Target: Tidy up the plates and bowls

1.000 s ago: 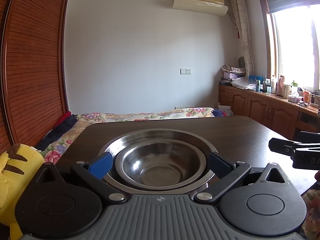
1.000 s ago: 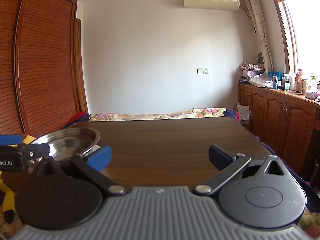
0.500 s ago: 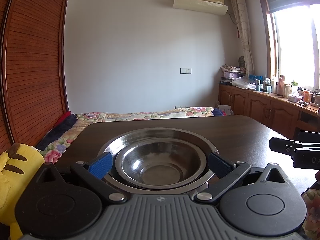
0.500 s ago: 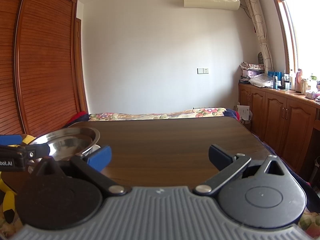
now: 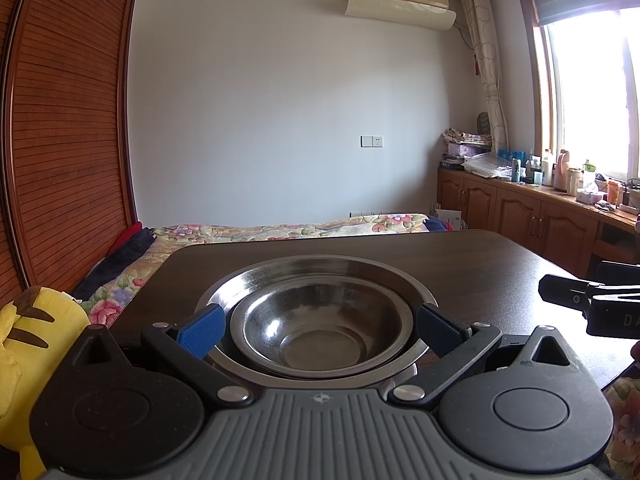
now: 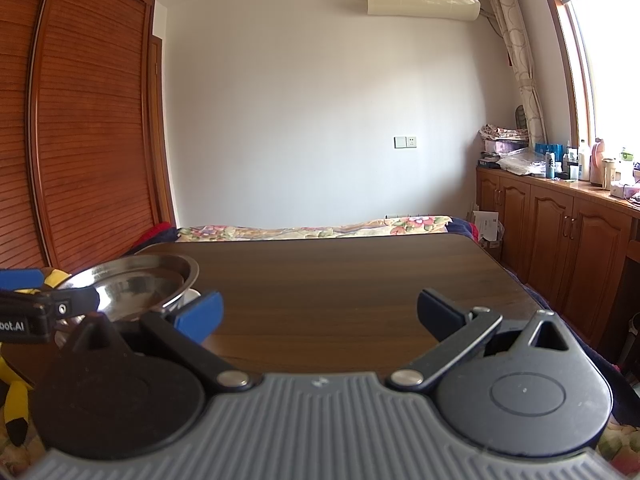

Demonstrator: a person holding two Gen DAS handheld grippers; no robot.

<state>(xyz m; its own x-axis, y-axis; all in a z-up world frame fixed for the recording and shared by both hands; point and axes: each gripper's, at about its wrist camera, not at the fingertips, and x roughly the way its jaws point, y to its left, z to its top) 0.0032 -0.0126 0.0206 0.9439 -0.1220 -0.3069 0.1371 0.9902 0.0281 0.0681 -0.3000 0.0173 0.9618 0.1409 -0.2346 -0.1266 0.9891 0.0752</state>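
Observation:
A small steel bowl (image 5: 320,336) sits nested inside a wider steel bowl (image 5: 320,270) on the dark wooden table (image 5: 480,264). My left gripper (image 5: 319,330) is open, with its blue fingertips on either side of the small bowl, above the wide bowl's rim. In the right wrist view the stacked bowls (image 6: 140,280) are at the left, partly behind one of the left gripper's fingers (image 6: 44,306). My right gripper (image 6: 320,316) is open over bare table with nothing between its pads. One of its fingers (image 5: 568,300) shows at the right edge of the left wrist view.
A yellow plush toy (image 5: 36,344) lies off the table's left corner. Behind the table is a bed with a floral cover (image 5: 280,228). Wooden cabinets (image 6: 560,232) topped with bottles line the right wall, and a slatted wardrobe (image 6: 80,140) stands at the left.

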